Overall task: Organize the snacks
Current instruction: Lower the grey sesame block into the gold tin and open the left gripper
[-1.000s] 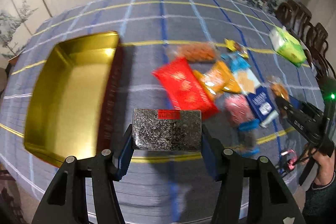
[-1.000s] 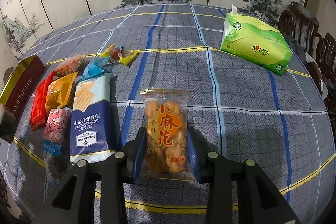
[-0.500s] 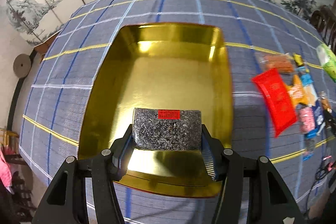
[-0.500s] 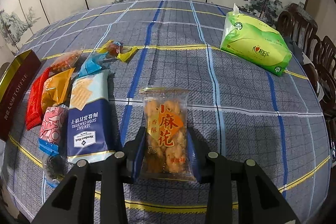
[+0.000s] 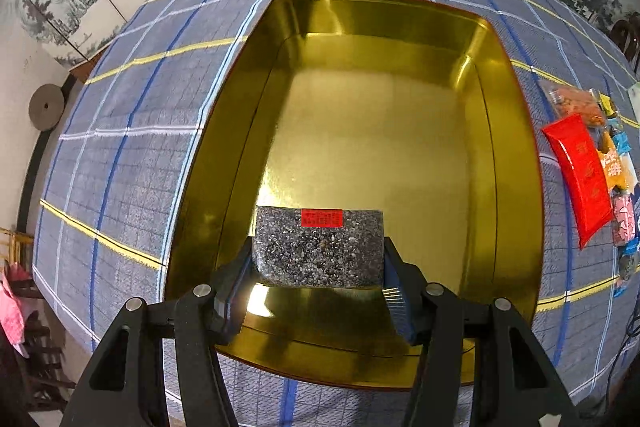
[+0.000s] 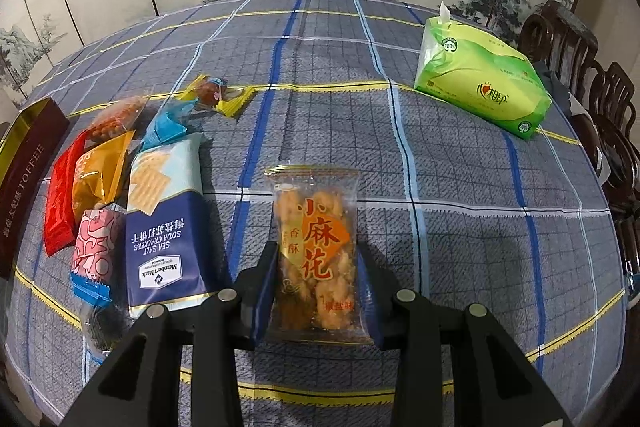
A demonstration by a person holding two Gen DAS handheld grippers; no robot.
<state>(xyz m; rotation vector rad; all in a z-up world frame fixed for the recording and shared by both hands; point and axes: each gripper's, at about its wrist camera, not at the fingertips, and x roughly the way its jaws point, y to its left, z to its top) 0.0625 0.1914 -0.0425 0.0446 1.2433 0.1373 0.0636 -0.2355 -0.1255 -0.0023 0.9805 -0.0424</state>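
Since a second ago the left gripper has swung from the snack pile to above the gold tin, pinching the speckled dark bar over the tin's lower centre. Tin floor looks bare: nothing deposited yet. Right gripper unchanged, clamped on the fried-twist packet at lower centre of its view. Cracker pack, red packet and smaller snacks remain on the tablecloth at left. Judgement: early stage; most sorting remains.
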